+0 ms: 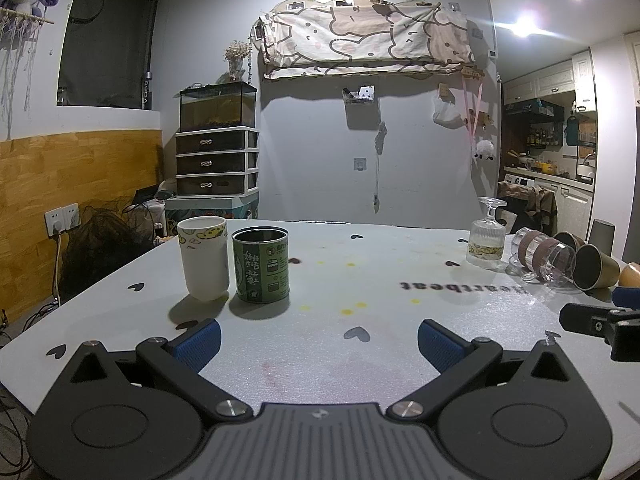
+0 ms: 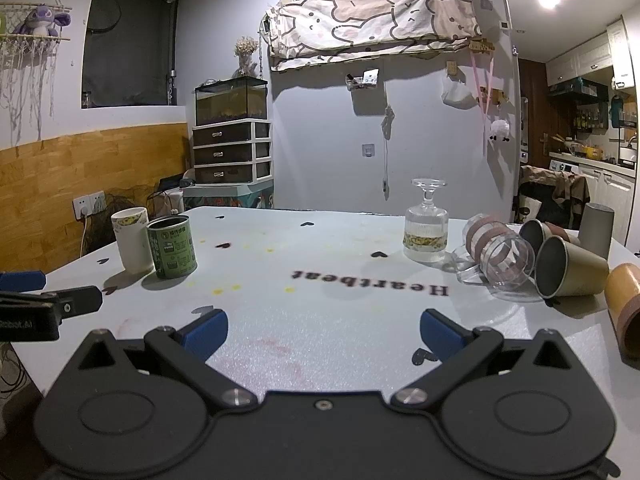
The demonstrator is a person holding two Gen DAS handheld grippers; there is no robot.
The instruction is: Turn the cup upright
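A white cup (image 1: 203,258) and a green tin cup (image 1: 262,265) stand upright at the table's left; both also show in the right wrist view, the white cup (image 2: 131,239) and the tin (image 2: 172,246). An upside-down stemmed glass (image 2: 425,229) stands at the right. A clear glass mug with brown bands (image 2: 499,257) lies on its side beside it, then a gold metal cup (image 2: 568,267) and a wooden cup (image 2: 626,308), both on their sides. My left gripper (image 1: 319,342) is open and empty. My right gripper (image 2: 324,334) is open and empty, low over the table's near edge.
The white table (image 2: 320,248) carries heart prints and the word "Heartbeat". A grey cylinder (image 2: 596,230) stands behind the fallen cups, with another dark cup (image 2: 536,232) on its side. A drawer unit with a fish tank (image 1: 218,146) stands behind the table's left.
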